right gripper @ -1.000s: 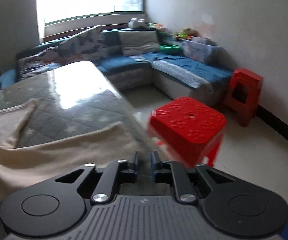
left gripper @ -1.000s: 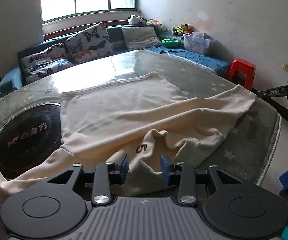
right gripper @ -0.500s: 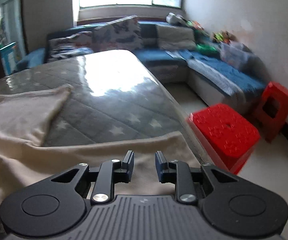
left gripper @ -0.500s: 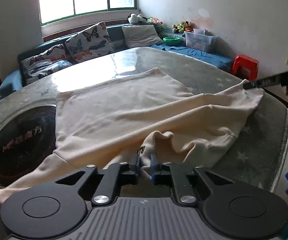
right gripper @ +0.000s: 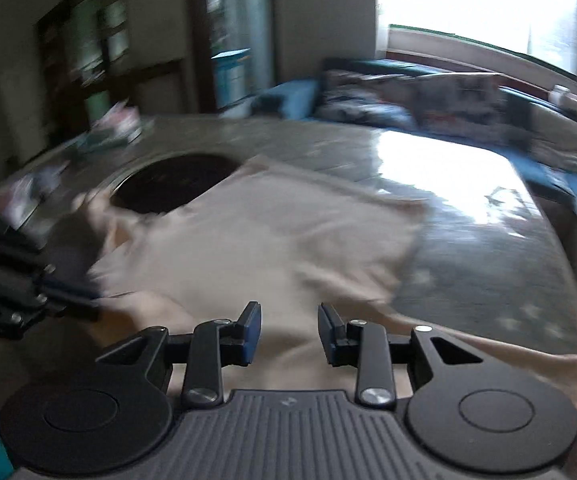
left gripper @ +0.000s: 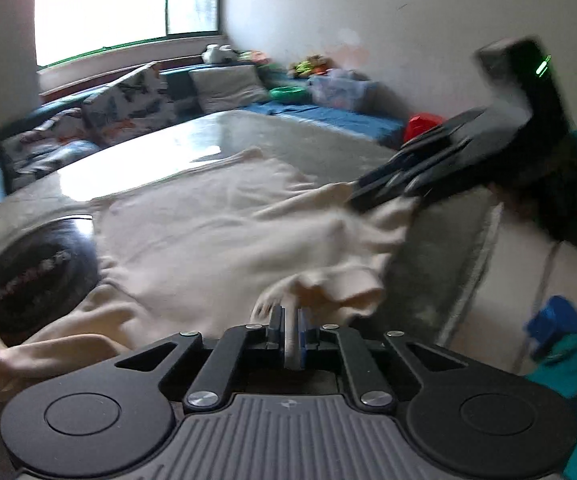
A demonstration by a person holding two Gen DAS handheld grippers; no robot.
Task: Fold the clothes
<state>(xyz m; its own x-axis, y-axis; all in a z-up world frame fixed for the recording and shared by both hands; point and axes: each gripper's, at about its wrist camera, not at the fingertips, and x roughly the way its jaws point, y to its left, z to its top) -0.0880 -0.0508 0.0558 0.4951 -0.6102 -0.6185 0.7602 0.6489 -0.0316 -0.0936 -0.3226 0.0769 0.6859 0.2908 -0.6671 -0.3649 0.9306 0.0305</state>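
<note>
Gripping one cream garment (left gripper: 224,240), left claw (left gripper: 291,322).

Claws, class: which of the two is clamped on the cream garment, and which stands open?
The left claw is shut on the cream garment, cloth pinched between its pads. The right claw stands open, holding nothing.

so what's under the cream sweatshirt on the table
The cream fleece sweatshirt lies on a grey star-patterned table cover. Its far left corner overlaps a round black inset, hiding part of it. Anything else beneath is covered. The left claw pinches its near edge.
</note>
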